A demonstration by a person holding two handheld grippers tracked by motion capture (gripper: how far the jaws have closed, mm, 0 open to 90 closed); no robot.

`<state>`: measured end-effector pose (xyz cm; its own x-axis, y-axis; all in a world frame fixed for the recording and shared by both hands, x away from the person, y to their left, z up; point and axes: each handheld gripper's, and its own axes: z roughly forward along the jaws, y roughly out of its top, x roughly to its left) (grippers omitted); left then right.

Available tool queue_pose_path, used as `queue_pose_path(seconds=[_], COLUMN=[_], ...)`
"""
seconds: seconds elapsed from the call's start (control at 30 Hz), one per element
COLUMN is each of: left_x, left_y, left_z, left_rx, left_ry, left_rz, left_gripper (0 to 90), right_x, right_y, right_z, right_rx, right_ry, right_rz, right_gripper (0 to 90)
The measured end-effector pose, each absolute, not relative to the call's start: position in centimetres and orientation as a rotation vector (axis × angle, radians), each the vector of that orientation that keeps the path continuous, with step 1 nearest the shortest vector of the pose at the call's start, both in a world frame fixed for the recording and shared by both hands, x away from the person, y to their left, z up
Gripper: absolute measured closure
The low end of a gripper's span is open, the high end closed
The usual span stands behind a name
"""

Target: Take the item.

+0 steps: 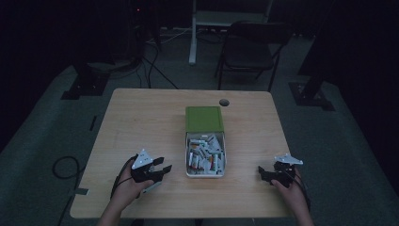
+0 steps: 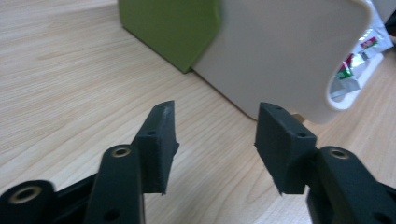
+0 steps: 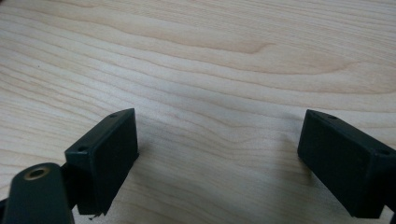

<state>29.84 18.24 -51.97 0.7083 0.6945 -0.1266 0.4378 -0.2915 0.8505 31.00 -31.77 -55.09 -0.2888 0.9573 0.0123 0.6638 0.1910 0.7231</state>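
A white box point(image 1: 205, 155) with a green lid point(image 1: 203, 118) slid back over its far half sits mid-table, holding several small packets point(image 1: 205, 157). My left gripper point(image 1: 160, 170) rests on the table left of the box, jaws open and empty. In the left gripper view that gripper point(image 2: 215, 142) points at the box's white side point(image 2: 280, 51) and green lid point(image 2: 173, 28), with packets point(image 2: 355, 65) visible past the rim. My right gripper point(image 1: 264, 173) lies right of the box near the front edge, open and empty; in the right gripper view it point(image 3: 219, 163) faces bare wood.
The wooden table point(image 1: 141, 122) has a round cable hole point(image 1: 224, 102) behind the box. A folding chair point(image 1: 249, 47) and a white frame leg point(image 1: 193, 33) stand beyond the table. Cables point(image 1: 63, 167) lie on the dark floor at left.
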Motion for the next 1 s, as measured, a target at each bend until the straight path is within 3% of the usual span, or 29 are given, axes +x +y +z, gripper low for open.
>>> queue_pose_path(seconds=[0.63, 0.77, 1.0], left_x=[28.5, 28.2, 27.6], left_y=[15.9, 15.3, 14.5], left_z=[-52.6, -53.0, -53.2], left_rx=[2.045, 2.071, 2.108], left_ry=[0.724, 0.713, 0.692], left_rz=[0.226, 0.198, 0.211], left_gripper=[27.5, 18.9, 15.9], right_x=[31.0, 31.0, 31.0], right_y=[-31.8, -31.8, -31.8], right_z=[-55.1, -55.1, -55.1], right_rx=[1.513, 1.513, 1.513], right_ry=[2.027, 2.027, 2.027], right_rz=[0.878, 0.878, 0.878], right_gripper=[11.7, 11.7, 11.7])
